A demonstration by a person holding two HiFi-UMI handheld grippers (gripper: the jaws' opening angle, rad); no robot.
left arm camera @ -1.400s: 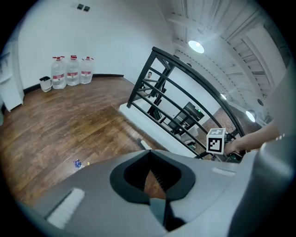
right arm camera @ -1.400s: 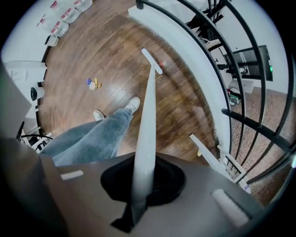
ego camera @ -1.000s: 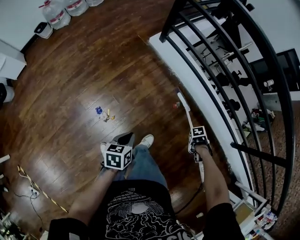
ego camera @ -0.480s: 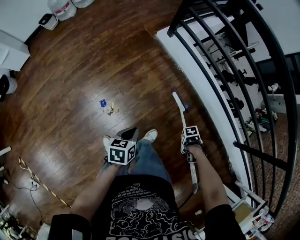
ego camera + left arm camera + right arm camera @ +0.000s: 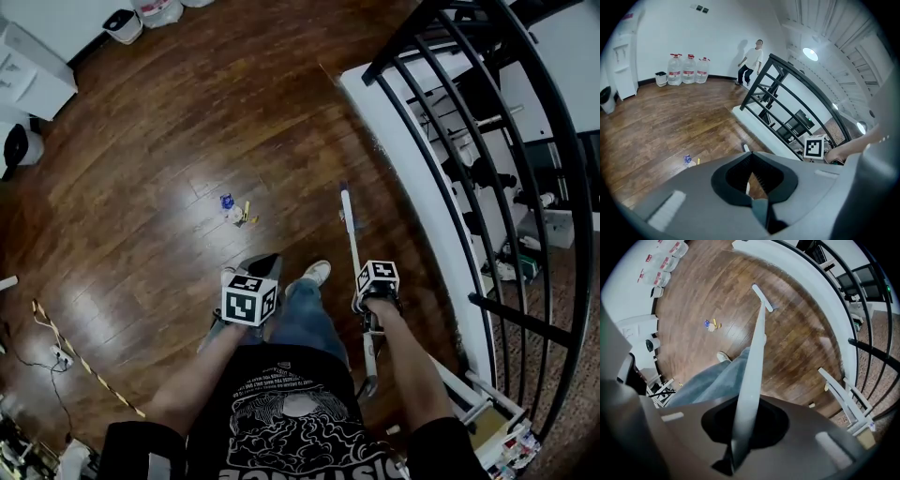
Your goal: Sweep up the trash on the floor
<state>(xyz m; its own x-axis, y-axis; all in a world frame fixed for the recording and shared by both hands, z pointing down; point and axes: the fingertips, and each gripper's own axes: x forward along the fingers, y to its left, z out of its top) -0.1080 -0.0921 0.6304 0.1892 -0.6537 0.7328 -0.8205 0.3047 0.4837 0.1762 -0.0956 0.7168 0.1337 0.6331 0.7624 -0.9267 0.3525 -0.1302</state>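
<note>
Now I'm clamping the right tongs [image 5: 745,427] on the broom [image 5: 757,333], angling its head toward the trash [image 5: 234,208] ahead-left on the floor [image 5: 141,187]; the left tongs [image 5: 752,187] are pinching what's probably a dustpan handle [image 5: 760,213], ready for collecting.

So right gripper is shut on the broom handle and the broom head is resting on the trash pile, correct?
Not quite. The right gripper is shut on the broom handle, but the broom head is not on the trash pile. It sits apart from it, with bare floor between them. The right gripper view shows the gap.
</note>
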